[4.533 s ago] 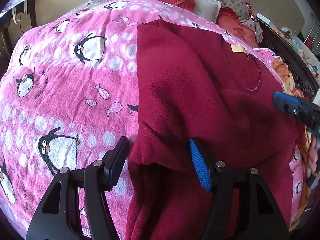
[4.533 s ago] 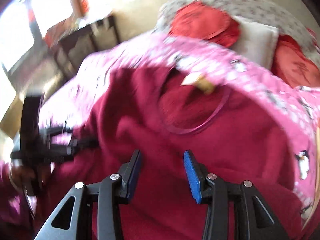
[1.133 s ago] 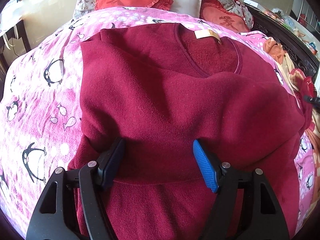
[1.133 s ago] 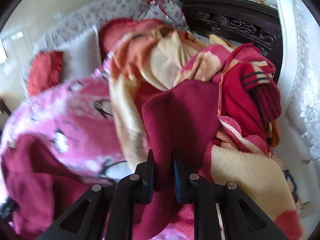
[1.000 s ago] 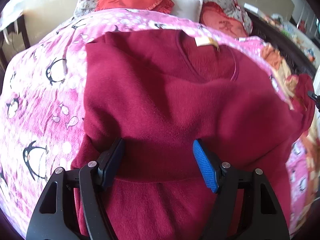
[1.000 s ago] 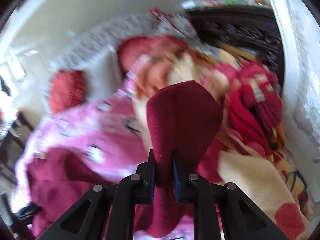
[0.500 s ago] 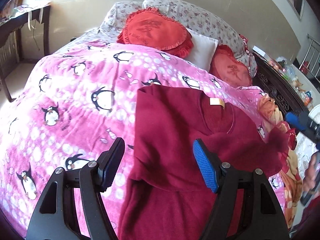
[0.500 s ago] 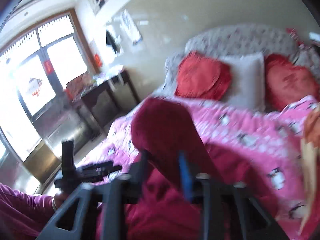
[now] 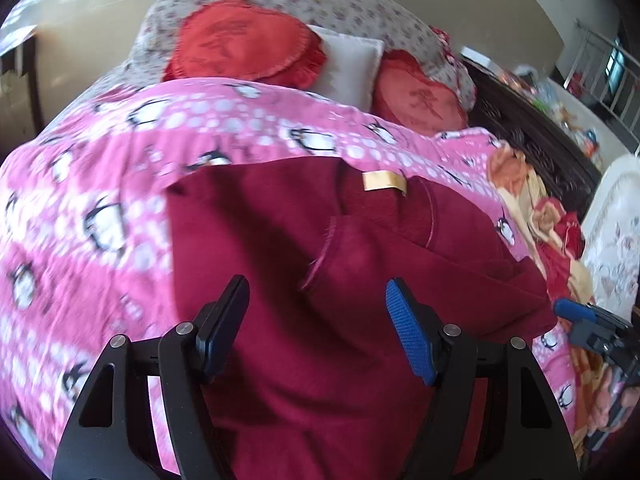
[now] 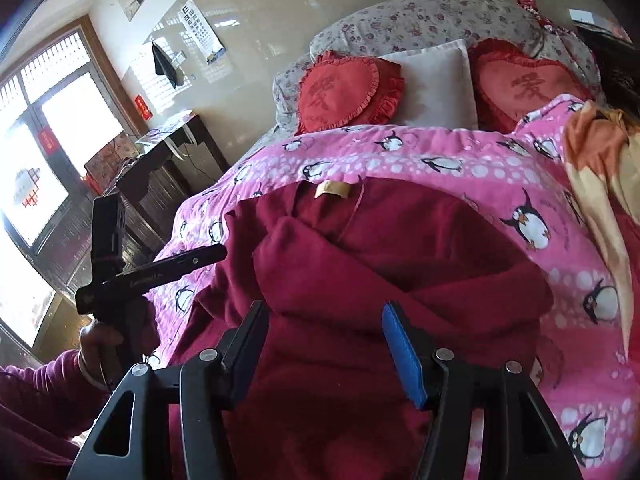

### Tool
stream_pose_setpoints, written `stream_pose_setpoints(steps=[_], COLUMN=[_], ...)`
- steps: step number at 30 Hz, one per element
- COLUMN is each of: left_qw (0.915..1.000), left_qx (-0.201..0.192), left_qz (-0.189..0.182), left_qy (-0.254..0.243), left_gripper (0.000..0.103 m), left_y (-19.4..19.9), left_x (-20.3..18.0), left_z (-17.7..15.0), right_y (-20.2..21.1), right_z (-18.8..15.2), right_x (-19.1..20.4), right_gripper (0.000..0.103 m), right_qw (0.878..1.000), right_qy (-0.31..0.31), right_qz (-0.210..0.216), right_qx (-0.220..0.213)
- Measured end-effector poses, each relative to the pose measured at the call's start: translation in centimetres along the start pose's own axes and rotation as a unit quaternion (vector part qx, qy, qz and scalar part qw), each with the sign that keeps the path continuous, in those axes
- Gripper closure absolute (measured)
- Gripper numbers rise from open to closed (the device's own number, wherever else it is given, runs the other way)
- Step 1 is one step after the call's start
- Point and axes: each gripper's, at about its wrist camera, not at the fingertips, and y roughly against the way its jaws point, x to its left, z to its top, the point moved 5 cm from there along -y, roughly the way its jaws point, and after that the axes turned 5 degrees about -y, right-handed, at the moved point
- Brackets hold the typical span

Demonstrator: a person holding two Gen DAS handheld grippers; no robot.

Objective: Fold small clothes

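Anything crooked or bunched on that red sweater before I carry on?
Yes. On the dark red fleece sweater, the folded-in sleeve lies diagonally across the chest, its cuff covering part of the neckline below the tan neck label, and the fabric looks bunched rather than flat. Both grippers are open.
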Motion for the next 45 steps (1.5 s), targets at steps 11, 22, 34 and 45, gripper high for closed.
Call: stream_pose_setpoints(steps=[11,22,34,45], left_qw=[0.9973,0.9989,0.9953,0.9942], left_qx=[0.06,-0.009,0.057,0.076], left_qz=[0.006,0.005,0.013,0.017], left_qy=[-0.041,0.046,0.077,0.073], left_gripper=[0.089,0.09,0.09,0.09], left_y=[-4.6,5.4,2.2,0.1], left_x=[-3.0,1.7,3.5,4.2], left_z=[1.5,5.1,-3.0,-5.1], right_y=[3.1,2.9,3.1,4.3], right_z=[-2.4,-2.6,-2.6,-4.9], right_x=[-4.5,-6.3,-7.4,-10.6], right_gripper=[0.046,0.046,0.096,0.093], right_qw=[0.997,0.992,0.982,0.981], right_qy=[-0.075,-0.037,-0.012,-0.091], right_qz=[0.006,-0.113,-0.182,-0.168], right_qx=[-0.027,-0.032,-0.049,-0.008])
